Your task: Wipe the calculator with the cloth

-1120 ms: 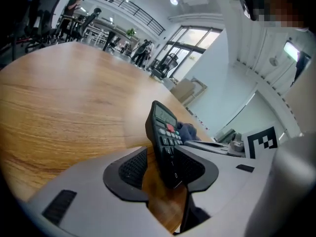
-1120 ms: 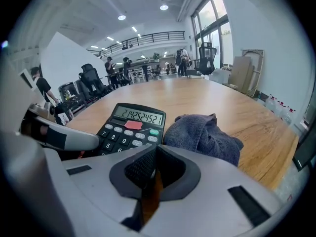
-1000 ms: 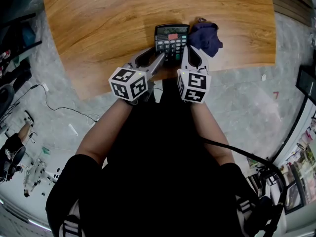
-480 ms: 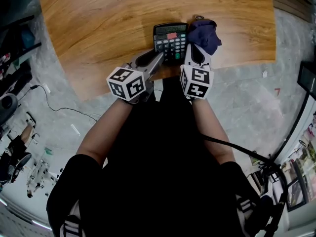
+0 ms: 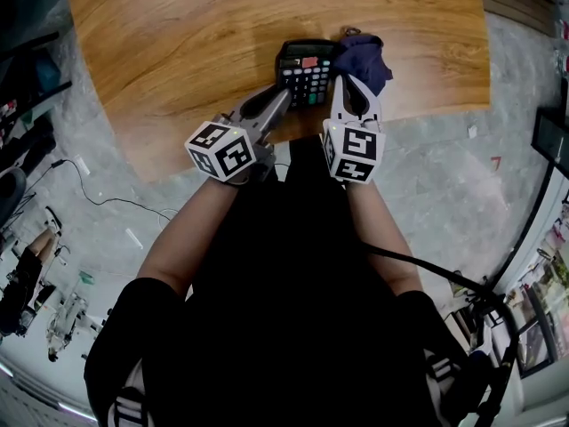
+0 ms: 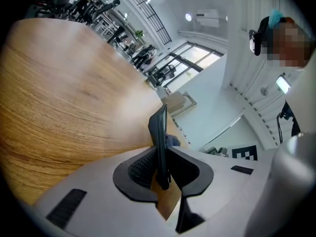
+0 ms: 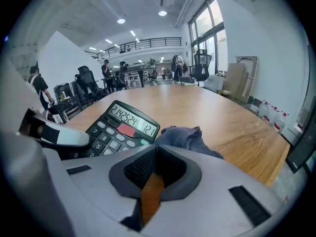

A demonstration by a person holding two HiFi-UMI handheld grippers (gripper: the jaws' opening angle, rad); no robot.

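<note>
Clamping the calculator [image 5: 307, 69] by its near left corner at the front of the counter [image 5: 178, 43], the left hand-held gripper [image 5: 285, 94] has just been closing its jaws on it, and the right hand-held gripper [image 5: 348, 82], clenched on the blue cloth [image 5: 363, 59] alongside, may push that thin hold loose when wiping.

Wooden table [image 5: 178, 43], grey marbled floor [image 5: 427, 185]

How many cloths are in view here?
1. The cloth is bunched just right of the calculator, held by the right gripper. No other shows; none seems hidden.
</note>
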